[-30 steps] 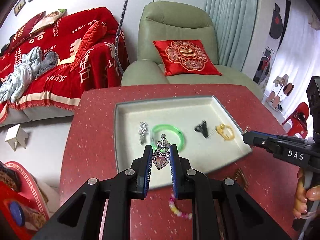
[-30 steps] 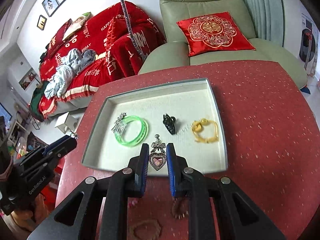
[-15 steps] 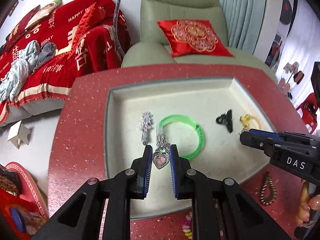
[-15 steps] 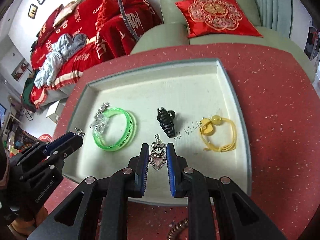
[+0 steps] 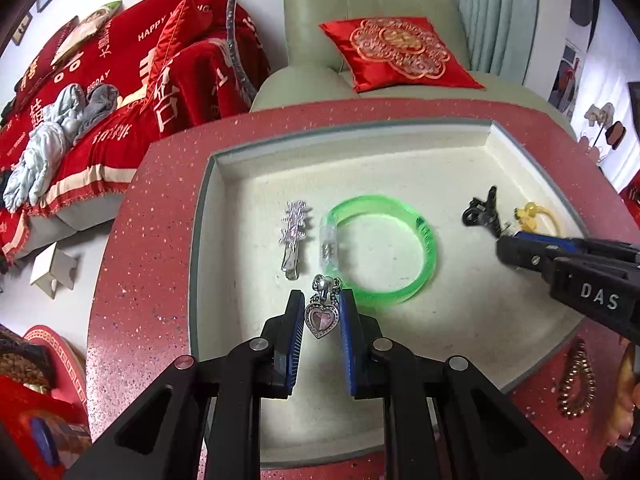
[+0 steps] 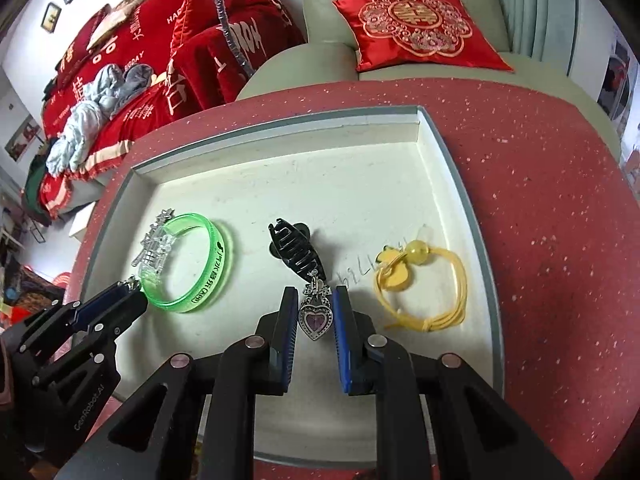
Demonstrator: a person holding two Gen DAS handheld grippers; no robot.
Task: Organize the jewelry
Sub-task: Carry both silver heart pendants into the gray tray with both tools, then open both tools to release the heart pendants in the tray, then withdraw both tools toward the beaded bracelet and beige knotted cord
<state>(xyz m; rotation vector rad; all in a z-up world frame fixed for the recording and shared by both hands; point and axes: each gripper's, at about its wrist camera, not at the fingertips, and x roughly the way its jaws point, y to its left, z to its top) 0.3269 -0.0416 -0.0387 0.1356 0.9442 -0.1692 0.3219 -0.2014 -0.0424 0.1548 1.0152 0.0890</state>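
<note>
A white tray (image 5: pixel 224 216) on the red table holds a silver hair clip (image 5: pixel 294 236), a green bangle (image 5: pixel 384 248), a black claw clip (image 6: pixel 296 254) and a yellow hair tie (image 6: pixel 424 292). My left gripper (image 5: pixel 322 314) is shut on a heart pendant (image 5: pixel 321 316) and holds it low over the tray, just in front of the bangle. My right gripper (image 6: pixel 316 312) is shut on a second heart pendant (image 6: pixel 315 318), low over the tray between the claw clip and the yellow tie. Each gripper also shows side-on in the other's view.
A brown bead bracelet (image 5: pixel 576 380) lies on the red table (image 6: pixel 540 184) beside the tray's near right edge. A green armchair with a red cushion (image 6: pixel 416 28) stands behind the table, and a red-covered sofa (image 5: pixel 92 92) is at the left.
Both grippers have moved forward and down over the tray, each still holding its pendant. The tray items now look larger and closer.
</note>
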